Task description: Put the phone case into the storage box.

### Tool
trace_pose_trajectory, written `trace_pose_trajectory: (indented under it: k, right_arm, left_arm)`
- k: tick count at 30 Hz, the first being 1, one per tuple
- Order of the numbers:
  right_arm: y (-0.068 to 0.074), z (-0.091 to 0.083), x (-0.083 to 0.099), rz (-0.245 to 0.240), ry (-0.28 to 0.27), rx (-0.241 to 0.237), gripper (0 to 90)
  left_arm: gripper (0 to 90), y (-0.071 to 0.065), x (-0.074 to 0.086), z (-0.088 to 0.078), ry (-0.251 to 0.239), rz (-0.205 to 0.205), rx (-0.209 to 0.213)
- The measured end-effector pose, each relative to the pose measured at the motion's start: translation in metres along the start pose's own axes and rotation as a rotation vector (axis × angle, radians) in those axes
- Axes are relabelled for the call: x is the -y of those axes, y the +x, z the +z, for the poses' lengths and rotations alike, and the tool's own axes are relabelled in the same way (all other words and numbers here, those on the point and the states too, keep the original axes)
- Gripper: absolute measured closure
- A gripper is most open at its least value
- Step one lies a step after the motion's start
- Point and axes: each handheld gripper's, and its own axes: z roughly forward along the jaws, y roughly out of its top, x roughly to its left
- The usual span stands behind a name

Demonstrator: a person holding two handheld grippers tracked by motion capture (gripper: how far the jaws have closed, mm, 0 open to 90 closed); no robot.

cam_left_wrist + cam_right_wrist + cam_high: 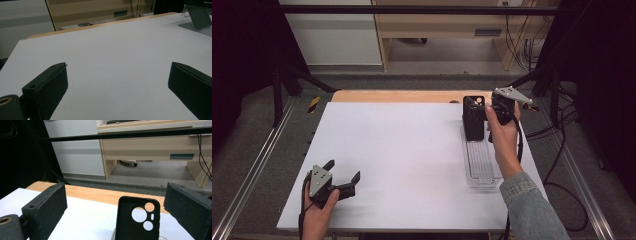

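A black phone case [473, 117] stands upright at the far end of a clear plastic tray [482, 167] on the right side of the white table [412, 150]. In the right gripper view the case [137, 222] shows its camera cut-outs, low and ahead of the jaws. My right gripper [498, 111] [116, 187] hovers just right of the case, open, touching nothing. My left gripper [344, 170] [119, 65] rests near the table's front left corner, open wide over bare tabletop. The tray and case [198, 16] sit far off in the left gripper view.
A wooden strip [402, 96] runs along the table's back edge. Black frame bars [412, 10] cross overhead and slant down at both back corners. Cables [562, 165] hang off the right side. A wooden desk [150, 147] stands beyond the table.
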Motion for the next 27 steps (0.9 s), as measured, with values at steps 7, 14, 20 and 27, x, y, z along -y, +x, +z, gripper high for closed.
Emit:
trace_pose_trajectory:
  k: [7, 14, 20, 27]
  right_arm:
    - [0.0021, -0.0017, -0.0005, -0.008, -0.001, -0.011, 4.8]
    - [0.0027, -0.0037, -0.0014, -0.008, -0.001, -0.015, 4.8]
    - [0.0028, -0.0049, -0.0020, -0.009, -0.002, -0.018, 4.8]
    - [0.0061, -0.0089, -0.0030, -0.019, -0.004, -0.029, 4.6]
  left_arm:
    - [2.6, 0.0006, -0.0002, -0.0005, 0.000, 0.002, -0.003]
    - [2.6, 0.0000, -0.0003, -0.0001, 0.000, 0.001, 0.000]
    - [2.6, 0.0007, -0.0003, -0.0006, -0.002, -0.002, -0.002]
    - [2.6, 0.0010, -0.0016, -0.0004, -0.010, 0.000, 0.003]
